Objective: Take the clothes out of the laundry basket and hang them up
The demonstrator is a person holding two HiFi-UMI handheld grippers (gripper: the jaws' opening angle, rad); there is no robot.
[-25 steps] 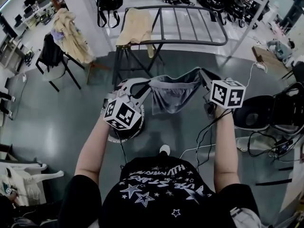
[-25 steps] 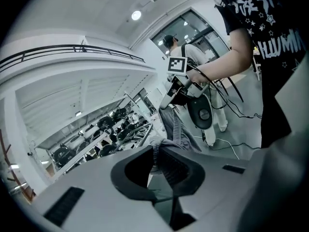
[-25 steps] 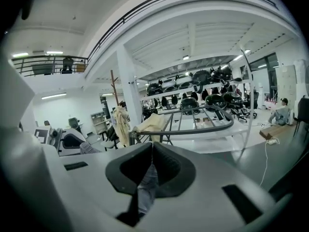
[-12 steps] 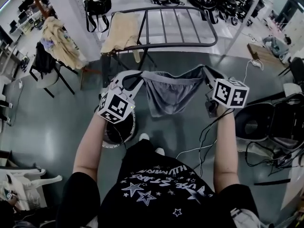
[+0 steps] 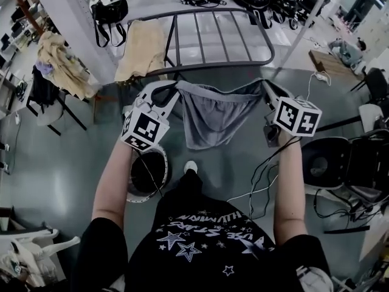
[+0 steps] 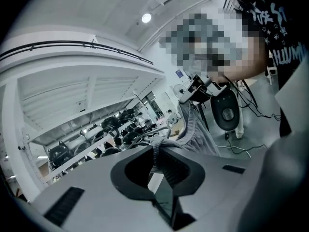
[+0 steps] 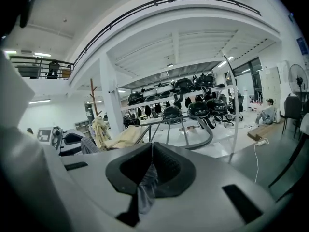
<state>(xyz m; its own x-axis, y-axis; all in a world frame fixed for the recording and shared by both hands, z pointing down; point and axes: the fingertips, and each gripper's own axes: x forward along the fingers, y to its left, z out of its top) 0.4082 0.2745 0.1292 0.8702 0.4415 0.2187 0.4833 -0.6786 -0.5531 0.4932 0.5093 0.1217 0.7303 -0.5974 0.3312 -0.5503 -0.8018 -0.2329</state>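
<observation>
A pair of grey shorts (image 5: 214, 114) hangs stretched by its waistband between my two grippers in the head view. My left gripper (image 5: 174, 88) is shut on the waistband's left end, and grey cloth (image 6: 157, 154) is pinched between its jaws. My right gripper (image 5: 264, 85) is shut on the right end, with cloth (image 7: 147, 178) bunched between its jaws. Just beyond the shorts stands a grey drying rack (image 5: 209, 38) with a cream garment (image 5: 141, 48) draped over its left side. The round laundry basket (image 5: 146, 174) sits on the floor below my left forearm.
A chair piled with yellowish clothes (image 5: 56, 66) stands at the left. A black chair (image 5: 331, 163) and loose cables (image 5: 261, 187) lie at the right. Shelves with black helmets (image 7: 188, 108) run behind the rack. A white post (image 5: 307, 23) rises at the rack's right.
Both grippers have carried the stretched shorts forward toward the drying rack, which is now closer. The basket has slipped back under my left forearm.
</observation>
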